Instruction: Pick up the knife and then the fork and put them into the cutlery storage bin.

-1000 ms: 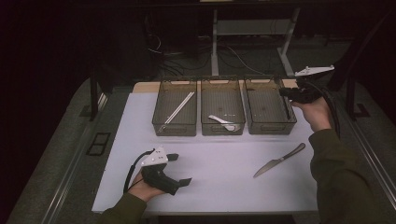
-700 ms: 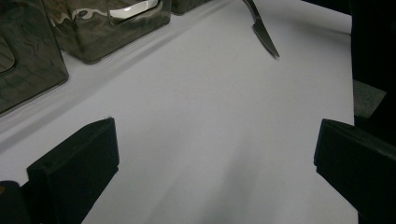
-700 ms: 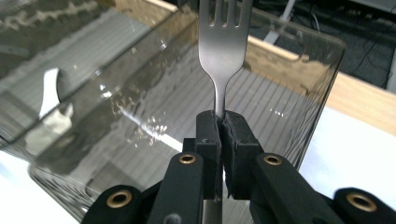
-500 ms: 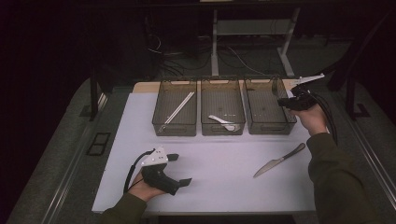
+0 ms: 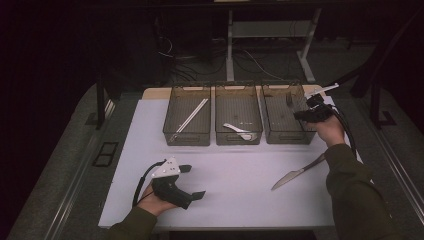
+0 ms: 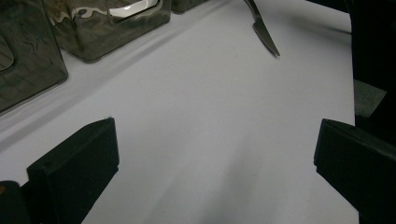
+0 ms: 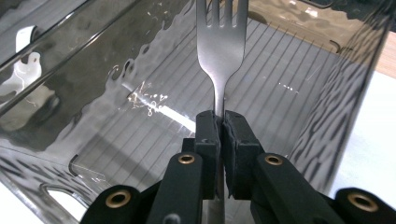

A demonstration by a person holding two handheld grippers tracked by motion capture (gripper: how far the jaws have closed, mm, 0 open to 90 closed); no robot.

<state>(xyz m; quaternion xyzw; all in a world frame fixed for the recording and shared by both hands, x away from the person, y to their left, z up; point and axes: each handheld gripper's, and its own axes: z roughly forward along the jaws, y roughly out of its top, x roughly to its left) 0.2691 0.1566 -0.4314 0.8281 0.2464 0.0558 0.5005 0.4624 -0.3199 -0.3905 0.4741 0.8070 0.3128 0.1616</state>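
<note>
While three smoky clear plastic bins (image 5: 238, 102) line the white tabletop (image 5: 240, 180) in a dark room, one steel knife (image 5: 298, 172) beside, left gripper (image 6: 215, 154) gaping empty, right gripper (image 7: 220, 128) clamped on one silver fork (image 7: 219, 46) inside the rightmost bin.

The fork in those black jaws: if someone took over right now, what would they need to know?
Right gripper: jaws shut on the fork, held over the right bin, not yet let go.
Left gripper: jaws open, holding nothing, resting on the white mat.
Done: chopsticks in the left bin, spoon in the middle bin.
Left: drop the fork, then probably sort the knife lying on the mat.
</note>
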